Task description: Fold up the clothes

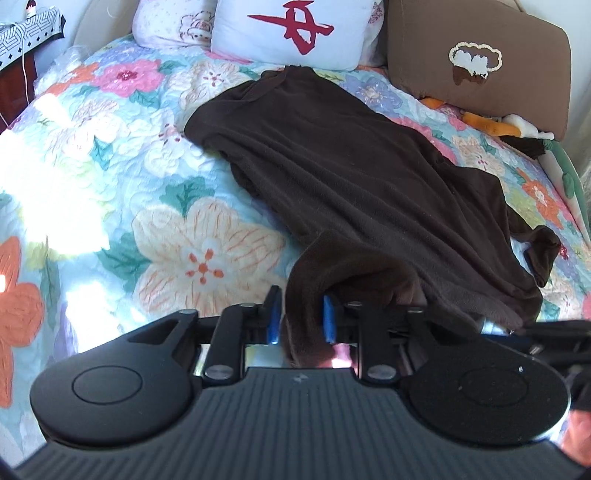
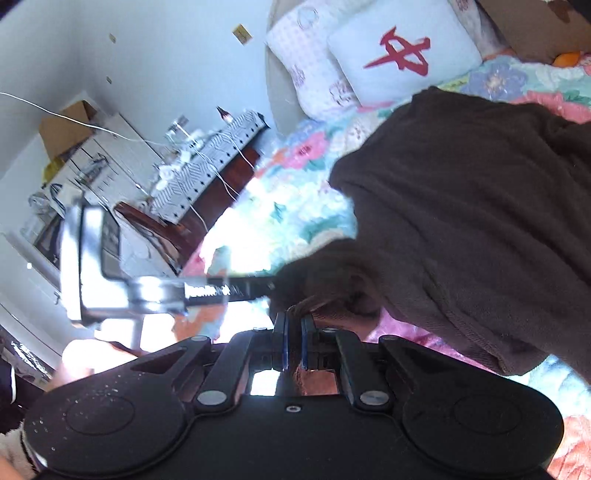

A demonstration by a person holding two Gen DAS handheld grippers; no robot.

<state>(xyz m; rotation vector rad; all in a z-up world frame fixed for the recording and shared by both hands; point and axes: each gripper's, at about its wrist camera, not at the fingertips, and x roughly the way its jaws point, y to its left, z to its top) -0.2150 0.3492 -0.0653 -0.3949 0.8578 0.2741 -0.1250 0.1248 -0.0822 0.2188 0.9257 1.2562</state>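
Observation:
A dark brown fleece garment (image 1: 354, 173) lies stretched along the floral bedspread (image 1: 110, 177), from the pillows down to me. My left gripper (image 1: 301, 314) has its blue-padded jaws closed on a bunched near edge of the garment, which passes between them. In the right wrist view the same garment (image 2: 480, 206) fills the right side. My right gripper (image 2: 294, 332) is shut on another near edge of it, jaws almost together with cloth between. The left gripper's body (image 2: 110, 273) shows at the left of that view.
A white pillow with a red mark (image 1: 291, 29), a pale floral pillow (image 1: 170, 22) and a brown cushion (image 1: 480, 66) sit at the head of the bed. A nightstand with a patterned cloth (image 2: 207, 166) and cables stands left of the bed.

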